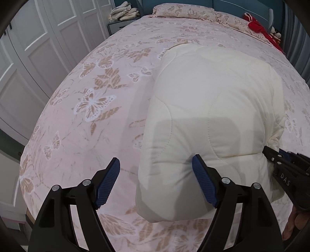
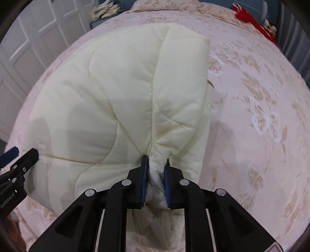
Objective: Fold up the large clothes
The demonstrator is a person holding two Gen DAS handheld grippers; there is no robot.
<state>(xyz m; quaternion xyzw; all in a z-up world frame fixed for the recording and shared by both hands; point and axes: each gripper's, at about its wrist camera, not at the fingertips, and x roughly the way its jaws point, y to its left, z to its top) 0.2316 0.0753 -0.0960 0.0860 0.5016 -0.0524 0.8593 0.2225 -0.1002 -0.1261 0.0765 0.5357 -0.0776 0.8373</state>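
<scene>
A cream quilted padded garment (image 1: 211, 120) lies folded on the pink butterfly bedspread (image 1: 93, 108). My left gripper (image 1: 157, 174) is open; its right finger presses against the garment's near left edge, its left finger is over bare bedspread. In the right wrist view my right gripper (image 2: 156, 166) is shut on a bunched near edge of the garment (image 2: 124, 93), lifting it slightly. The right gripper also shows at the right edge of the left wrist view (image 1: 286, 166), and the left gripper at the left edge of the right wrist view (image 2: 19, 164).
White wardrobe doors (image 1: 29, 58) stand to the left. A pile of beige cloth (image 1: 124, 13) sits on a bedside cabinet. A patterned pillow (image 1: 189, 11) and red items (image 1: 259, 25) lie at the bed's head.
</scene>
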